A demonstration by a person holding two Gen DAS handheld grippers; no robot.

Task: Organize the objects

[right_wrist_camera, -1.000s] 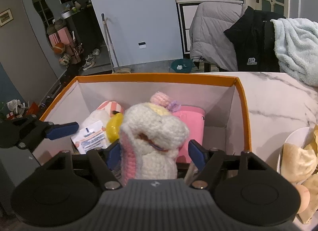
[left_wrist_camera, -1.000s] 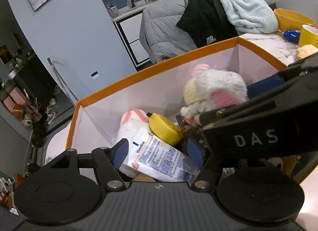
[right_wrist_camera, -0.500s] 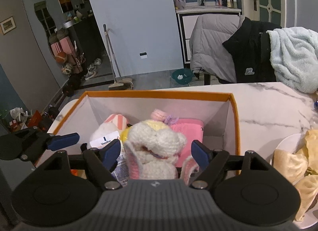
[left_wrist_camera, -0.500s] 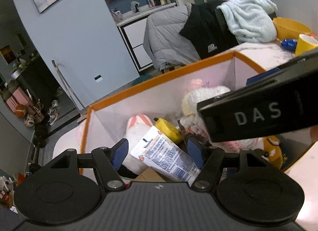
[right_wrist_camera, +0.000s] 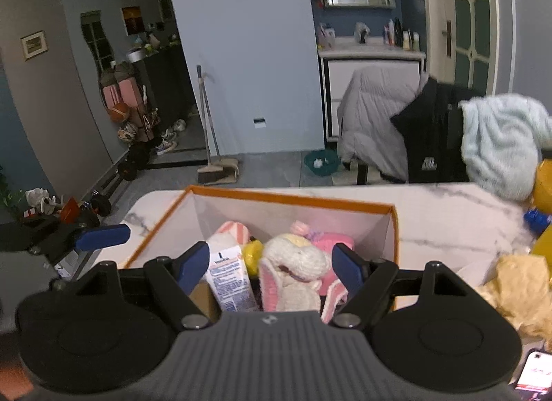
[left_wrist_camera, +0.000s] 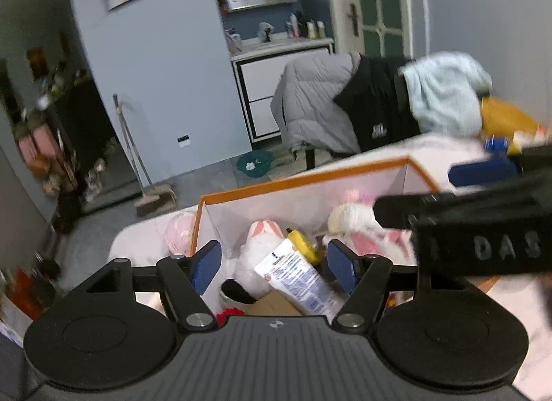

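White letters "DAS" stand on the black body of the right gripper where it crosses the left wrist view. The white tube carries blue print too small to read, with a dark word at its top. It lies tilted in the orange-rimmed box, a white-walled carton on the marble-patterned counter. Beside the tube sit a crocheted cream and pink rabbit, woolly and soft, a yellow rounded cap and a pink-eared white plush. The left gripper hangs above the box with jaws opening and nothing pressed between the blue pads; the tube only shows behind the gap. The right gripper's jaws stand wide, the rabbit below them, untouched.
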